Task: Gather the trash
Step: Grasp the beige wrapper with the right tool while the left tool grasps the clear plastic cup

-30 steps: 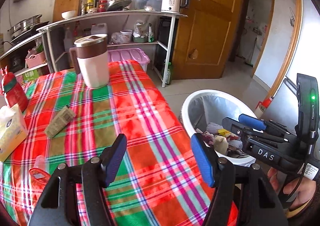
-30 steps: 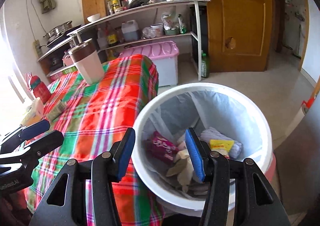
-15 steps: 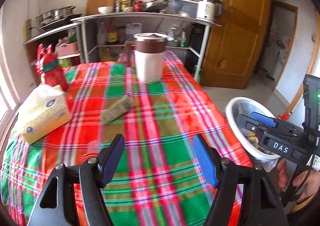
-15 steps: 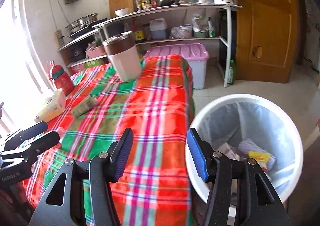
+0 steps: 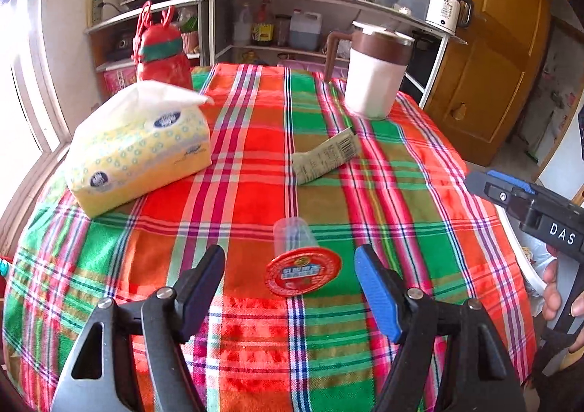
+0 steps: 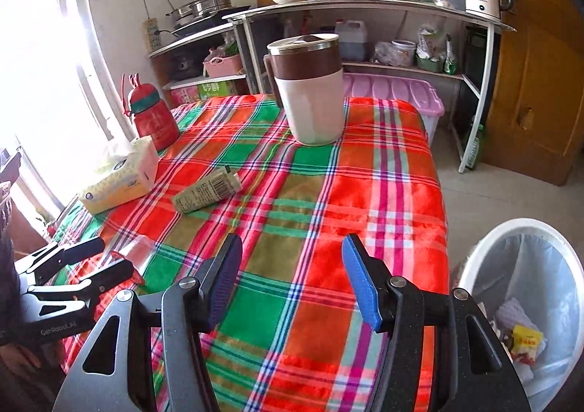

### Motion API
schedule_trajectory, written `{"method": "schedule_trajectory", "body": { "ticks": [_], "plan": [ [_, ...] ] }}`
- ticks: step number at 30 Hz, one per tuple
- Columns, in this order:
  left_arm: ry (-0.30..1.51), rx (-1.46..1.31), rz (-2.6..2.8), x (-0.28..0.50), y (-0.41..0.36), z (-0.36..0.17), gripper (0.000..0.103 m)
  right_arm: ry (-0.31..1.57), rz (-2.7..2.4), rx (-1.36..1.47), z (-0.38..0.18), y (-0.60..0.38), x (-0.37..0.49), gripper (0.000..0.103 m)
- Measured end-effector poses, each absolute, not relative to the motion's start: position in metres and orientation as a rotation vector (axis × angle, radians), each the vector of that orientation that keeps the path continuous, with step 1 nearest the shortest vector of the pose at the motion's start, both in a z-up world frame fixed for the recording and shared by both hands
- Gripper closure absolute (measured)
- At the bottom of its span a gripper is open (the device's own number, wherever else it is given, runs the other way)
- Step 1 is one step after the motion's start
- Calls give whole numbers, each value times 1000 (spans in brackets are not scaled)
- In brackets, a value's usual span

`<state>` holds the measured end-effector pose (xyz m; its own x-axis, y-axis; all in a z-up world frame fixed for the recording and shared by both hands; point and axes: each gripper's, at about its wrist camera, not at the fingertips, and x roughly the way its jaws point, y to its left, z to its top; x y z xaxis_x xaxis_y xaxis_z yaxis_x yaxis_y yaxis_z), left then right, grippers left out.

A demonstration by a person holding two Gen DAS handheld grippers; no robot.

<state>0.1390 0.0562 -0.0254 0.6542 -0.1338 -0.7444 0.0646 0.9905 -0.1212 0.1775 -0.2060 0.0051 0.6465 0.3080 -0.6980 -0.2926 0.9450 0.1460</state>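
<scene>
Tissue pack (image 5: 138, 152): far left on the plaid surface (image 5: 252, 189), full and tidy; I judge it is not trash.
Red bottle (image 5: 162, 54): upright behind the tissue pack, at the back left edge.
Left tool (image 5: 290, 286): jaws apart and just been opening wider, nothing clamped; it hangs over the near part of the surface with the cup lying between and just ahead of its fingers, untouched.
Plastic cup (image 5: 297, 256): clear, tipped on its side, its red foil lid facing the camera; trash not yet collected.
Green wrapper (image 5: 325, 158): flat mid-surface, beyond the cup and short of the jug; also left to pick up.
Jug (image 5: 374, 74): white with a brown band, upright at the back; apparently stays.
Right tool (image 6: 292, 280): jaws apart, empty, over bare cloth near the right edge.
Bin (image 6: 525, 306): white, lined, on the floor just off the right edge; several scraps already lie inside.
Progress: part done, judging by the bin's contents; cup and wrapper remain, the cup likely first.
</scene>
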Motion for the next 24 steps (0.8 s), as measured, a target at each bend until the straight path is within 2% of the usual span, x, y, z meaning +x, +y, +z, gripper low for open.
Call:
{"method": "schedule_trajectory", "body": {
  "ticks": [10,12,14,16,24],
  "plan": [
    [881,-106,-127,157,55,-42,27,826,433,20,-4,-169,213,43],
    [886,-108,-121,158,59,-43,31,827,480,10,-6,-159,220,39],
    [879,-111,-117,158,64,-41,41,844,489,20,-8,-152,227,38],
    [876,-112,-109,158,68,-41,45,865,496,51,-12,-145,236,37],
    [889,-146,-86,158,87,-44,46,931,461,114,-30,-122,268,36]
  ]
}}
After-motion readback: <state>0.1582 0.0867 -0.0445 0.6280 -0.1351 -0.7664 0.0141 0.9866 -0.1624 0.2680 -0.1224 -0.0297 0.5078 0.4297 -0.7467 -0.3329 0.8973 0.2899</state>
